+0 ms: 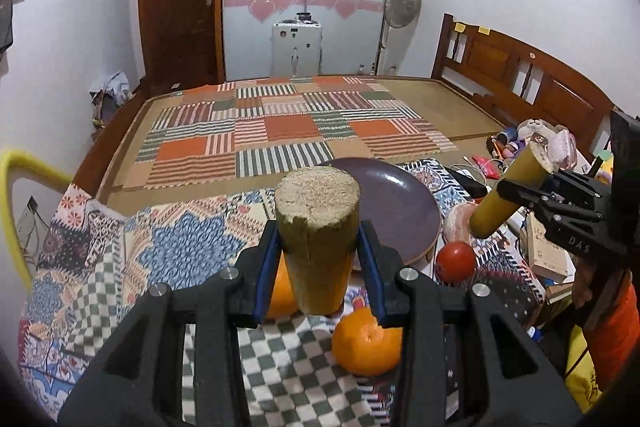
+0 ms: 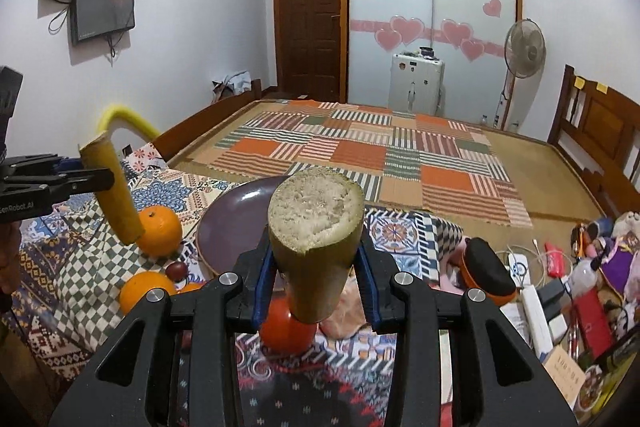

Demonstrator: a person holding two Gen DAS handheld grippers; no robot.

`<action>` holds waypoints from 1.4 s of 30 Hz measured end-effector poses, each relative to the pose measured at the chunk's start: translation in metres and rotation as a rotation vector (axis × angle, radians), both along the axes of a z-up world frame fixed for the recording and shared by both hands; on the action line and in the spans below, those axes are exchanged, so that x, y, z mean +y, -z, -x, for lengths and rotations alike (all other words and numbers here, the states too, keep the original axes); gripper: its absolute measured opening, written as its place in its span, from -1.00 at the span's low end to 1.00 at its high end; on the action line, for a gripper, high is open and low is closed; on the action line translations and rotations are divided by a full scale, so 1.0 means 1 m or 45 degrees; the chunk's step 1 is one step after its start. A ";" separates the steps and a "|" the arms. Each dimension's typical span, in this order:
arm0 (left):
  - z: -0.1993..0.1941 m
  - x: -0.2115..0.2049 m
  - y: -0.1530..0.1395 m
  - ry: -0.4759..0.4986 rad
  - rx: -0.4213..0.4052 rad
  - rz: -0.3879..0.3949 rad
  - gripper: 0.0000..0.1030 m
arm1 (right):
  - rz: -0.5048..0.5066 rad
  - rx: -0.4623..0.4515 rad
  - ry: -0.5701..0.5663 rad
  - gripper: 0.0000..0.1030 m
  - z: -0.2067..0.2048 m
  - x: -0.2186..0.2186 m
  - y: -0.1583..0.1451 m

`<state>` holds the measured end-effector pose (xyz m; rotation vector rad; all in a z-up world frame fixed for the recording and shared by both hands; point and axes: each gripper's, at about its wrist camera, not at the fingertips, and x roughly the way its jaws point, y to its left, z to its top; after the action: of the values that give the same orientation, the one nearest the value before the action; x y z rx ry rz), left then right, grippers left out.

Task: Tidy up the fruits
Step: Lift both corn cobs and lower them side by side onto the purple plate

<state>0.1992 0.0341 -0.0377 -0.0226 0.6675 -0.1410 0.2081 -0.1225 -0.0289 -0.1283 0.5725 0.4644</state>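
Note:
My left gripper (image 1: 318,247) is shut on a yellow-green sugarcane piece (image 1: 316,239), held above two oranges (image 1: 366,345) on the patterned cloth. My right gripper (image 2: 316,267) is shut on a second sugarcane piece (image 2: 316,247), held above a red tomato (image 2: 286,329). A purple plate (image 1: 400,207) lies just beyond both grippers; it also shows in the right wrist view (image 2: 236,215). In the left wrist view the right gripper (image 1: 516,193) holds its cane tilted at the right, over the tomato (image 1: 456,261). In the right wrist view the left gripper (image 2: 96,181) holds its cane at the left, near an orange (image 2: 160,231).
A peach-coloured fruit (image 1: 458,227) lies right of the plate. A small dark red fruit (image 2: 177,269) lies between the oranges. Clutter of books, cables and toys (image 2: 580,287) fills the right side. A bed with a patchwork mat (image 1: 280,131) stretches beyond. A yellow chair frame (image 1: 12,187) stands at the left.

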 end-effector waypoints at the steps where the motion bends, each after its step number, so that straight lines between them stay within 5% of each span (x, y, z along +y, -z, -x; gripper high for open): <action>1: -0.003 -0.003 0.001 0.002 -0.004 -0.007 -0.26 | 0.002 0.005 -0.008 -0.35 -0.003 0.002 0.002; 18: -0.058 -0.029 0.033 0.106 0.056 -0.036 -0.26 | 0.044 0.087 -0.058 -0.35 -0.045 0.021 0.025; 33: -0.111 -0.028 0.044 0.098 0.133 0.009 -0.25 | 0.068 0.224 -0.121 -0.35 -0.089 0.040 0.032; 42: -0.141 -0.036 0.053 0.101 0.202 -0.047 -0.25 | 0.103 0.320 -0.125 -0.32 -0.119 0.053 0.043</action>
<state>0.3397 -0.0018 -0.0910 0.0288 0.8299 -0.2049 0.3272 -0.0696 -0.0716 -0.1770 0.8346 0.5568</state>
